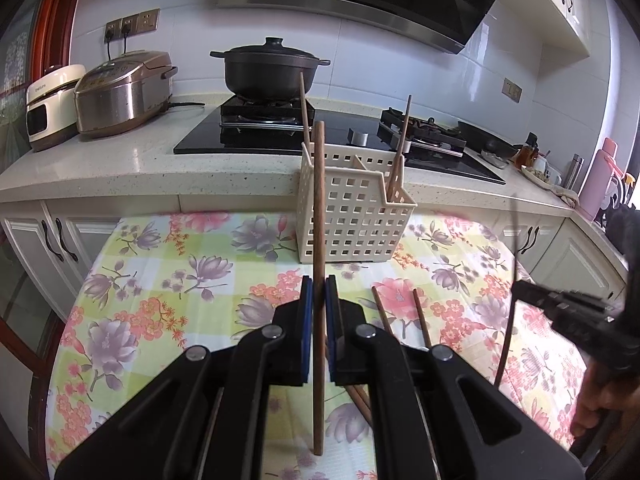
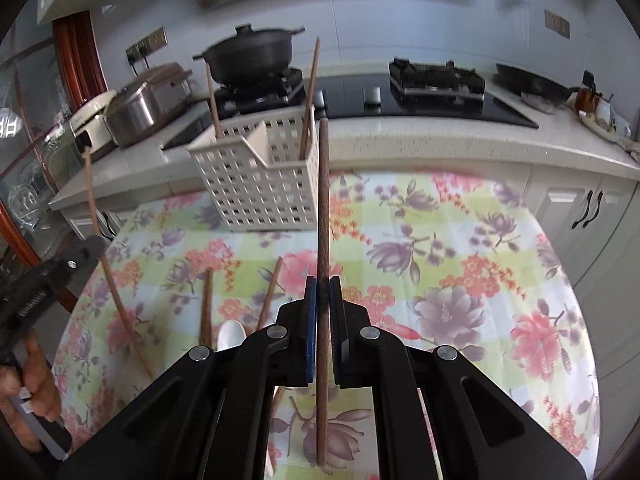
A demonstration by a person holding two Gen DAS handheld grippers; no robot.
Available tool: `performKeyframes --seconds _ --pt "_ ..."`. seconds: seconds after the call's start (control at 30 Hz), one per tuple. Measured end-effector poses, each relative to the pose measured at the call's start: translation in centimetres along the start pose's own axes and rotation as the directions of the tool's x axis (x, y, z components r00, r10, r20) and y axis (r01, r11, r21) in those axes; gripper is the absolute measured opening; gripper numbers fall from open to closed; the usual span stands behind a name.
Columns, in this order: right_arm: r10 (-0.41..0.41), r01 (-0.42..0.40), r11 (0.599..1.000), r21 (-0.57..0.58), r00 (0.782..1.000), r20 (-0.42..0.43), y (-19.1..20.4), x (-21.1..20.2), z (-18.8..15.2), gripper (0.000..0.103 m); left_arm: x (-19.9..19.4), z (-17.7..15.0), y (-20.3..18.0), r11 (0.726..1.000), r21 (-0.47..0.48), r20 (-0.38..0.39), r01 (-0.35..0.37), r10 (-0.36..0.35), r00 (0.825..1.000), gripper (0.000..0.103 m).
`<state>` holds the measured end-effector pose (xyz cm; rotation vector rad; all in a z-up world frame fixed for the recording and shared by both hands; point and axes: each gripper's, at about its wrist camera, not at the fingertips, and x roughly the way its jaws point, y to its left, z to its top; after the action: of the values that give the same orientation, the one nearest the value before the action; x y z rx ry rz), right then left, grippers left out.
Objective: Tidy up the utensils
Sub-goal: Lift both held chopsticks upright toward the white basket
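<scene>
Each gripper clamps one chopstick upright, ready for the basket.

The left gripper (image 1: 319, 300) is closed on a brown wooden chopstick (image 1: 318, 240), and the right gripper (image 2: 323, 300) is likewise closed on a second chopstick (image 2: 323, 220); each stick stands nearly vertical between the blue pads, probably so it can be lowered end-first into the slotted cream basket (image 1: 352, 216) at the far edge of the flowered tablecloth (image 1: 168, 280). Two chopsticks already lean inside the basket, one in each of its two compartments, their tops well above the rim. Two more chopsticks (image 1: 400, 316) lie flat on the cloth near the grippers, beside a white spoon (image 2: 231, 334), seemingly waiting their turn. The sticks are slim, straight, dark reddish-brown and matt, so they should slip easily if tilted.
</scene>
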<state>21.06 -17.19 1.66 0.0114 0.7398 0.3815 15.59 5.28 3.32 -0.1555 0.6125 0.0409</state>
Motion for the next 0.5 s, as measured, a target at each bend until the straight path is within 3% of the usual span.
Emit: performKeyframes --seconds 0.23,0.5 --pt "0.019 -0.018 1.0 -0.022 0.998 0.052 0.7 -2.6 0.6 0.007 -0.6 -0.1 -0.3 1.0 0.007 0.007 0.004 -0.004 1.0 0.006" --pt "0.012 -0.011 1.0 -0.02 0.999 0.052 0.7 -2.9 0.6 0.007 -0.8 0.0 -0.3 1.0 0.007 0.015 0.008 -0.008 1.0 0.006"
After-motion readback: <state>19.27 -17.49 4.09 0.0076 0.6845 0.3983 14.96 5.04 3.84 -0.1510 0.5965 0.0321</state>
